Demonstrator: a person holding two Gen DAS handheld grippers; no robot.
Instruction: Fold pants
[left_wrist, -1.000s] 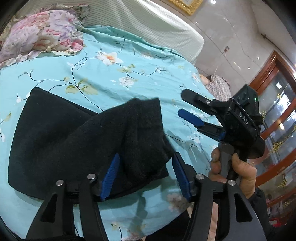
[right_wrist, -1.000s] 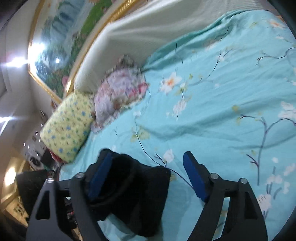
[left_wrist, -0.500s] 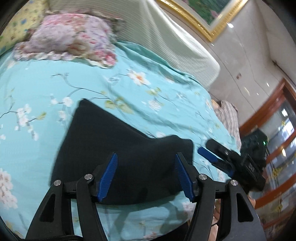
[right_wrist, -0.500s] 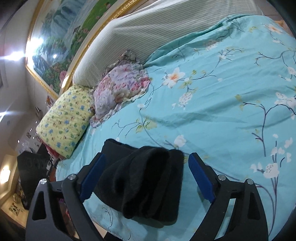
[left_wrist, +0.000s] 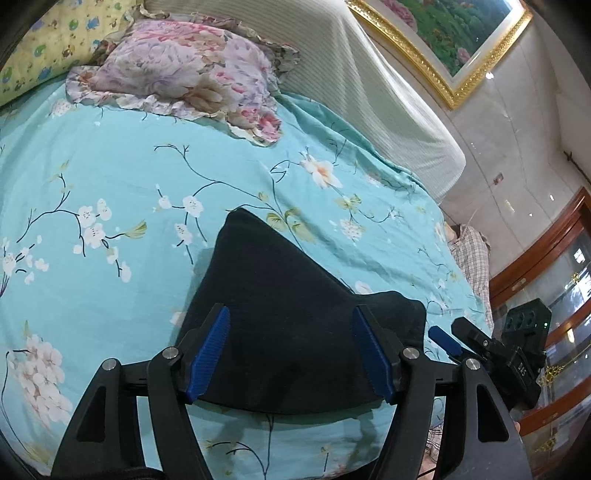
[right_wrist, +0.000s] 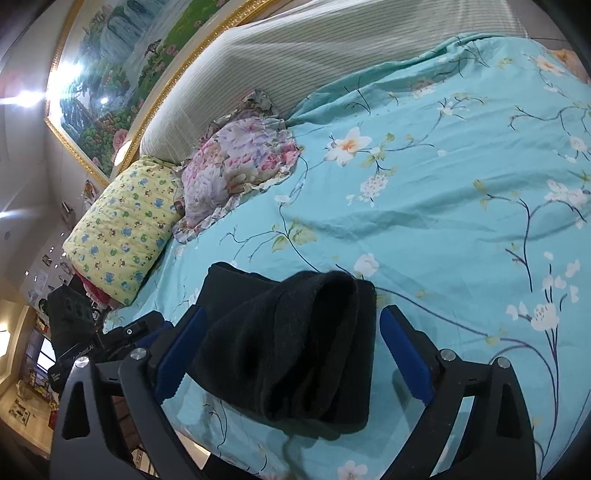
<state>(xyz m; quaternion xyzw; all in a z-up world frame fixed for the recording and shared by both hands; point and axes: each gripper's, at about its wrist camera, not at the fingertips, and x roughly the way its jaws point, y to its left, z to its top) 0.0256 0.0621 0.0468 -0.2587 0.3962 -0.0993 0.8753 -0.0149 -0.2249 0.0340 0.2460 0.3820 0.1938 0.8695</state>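
At the lower centre of both wrist views, near the bed's front edge: one pair of black pants (left_wrist: 291, 332), folded into a compact bundle and lying on the turquoise floral bedsheet (left_wrist: 122, 177). Fabric is dark, matte, fleecy in texture; in the left wrist view it shows as a flat wedge, one corner pointing toward the upper centre of the frame, with a thicker lobe at its right end. In the right wrist view the bundle shows rolled, layered edges with a rounded fold on top. Left gripper (left_wrist: 291, 354): one, blue-padded jaws spread wide, released, framing the pants and holding nothing. Right gripper (right_wrist: 291, 354): one, jaws likewise spread wide and released, the bundle lying between them in the frame; whether the pads touch the cloth cannot be told. Each gripper appears in the other's view, at lower right in the left view and lower left in the right. Pillows: two, at upper left — one pink-and-lilac floral ruffled pillow (left_wrist: 192, 70) and one yellow printed pillow (right_wrist: 122, 225), side by side. One pale ribbed headboard (right_wrist: 332, 48). One gilt-framed landscape painting (right_wrist: 122, 81) above it.
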